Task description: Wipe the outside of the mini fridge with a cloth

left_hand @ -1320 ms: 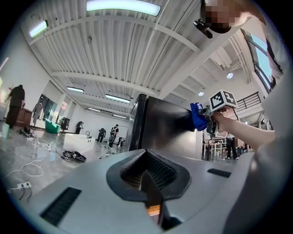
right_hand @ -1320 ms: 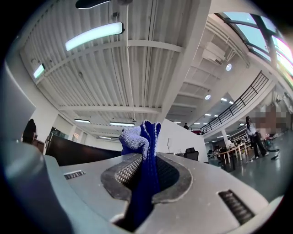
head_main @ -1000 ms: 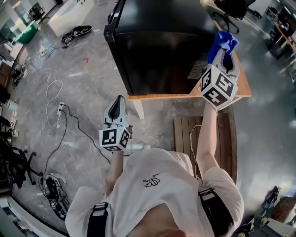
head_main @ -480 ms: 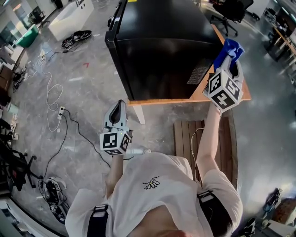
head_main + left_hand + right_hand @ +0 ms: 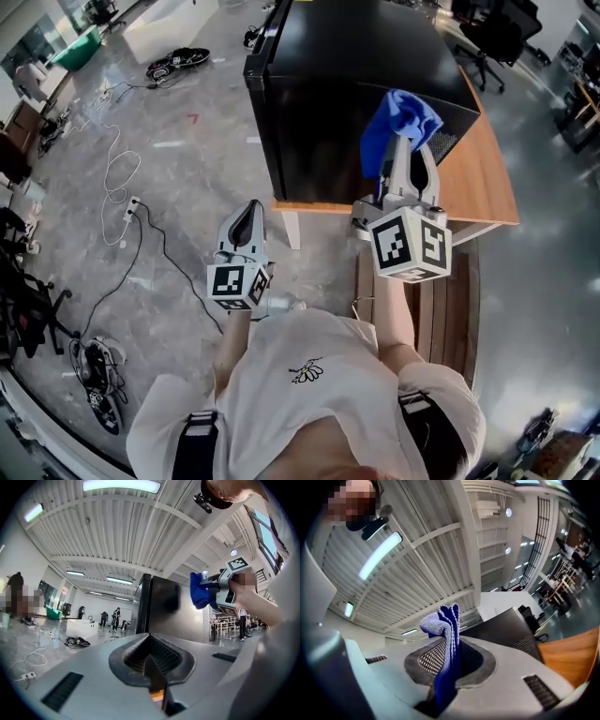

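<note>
Here, our right gripper was clamped on the blue cloth, held up just before the near face of the mini fridge, by the table's near edge. The fridge stood upright, seemingly taller than wide, its top running away from us. Our left gripper, jaws together and empty, hung off the near left corner, so the right was nearer.

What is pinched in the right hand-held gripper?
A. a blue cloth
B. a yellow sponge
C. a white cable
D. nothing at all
A: the right hand-held gripper has its jaws shut on a bunched blue fabric cloth, which sticks up between them.
</note>
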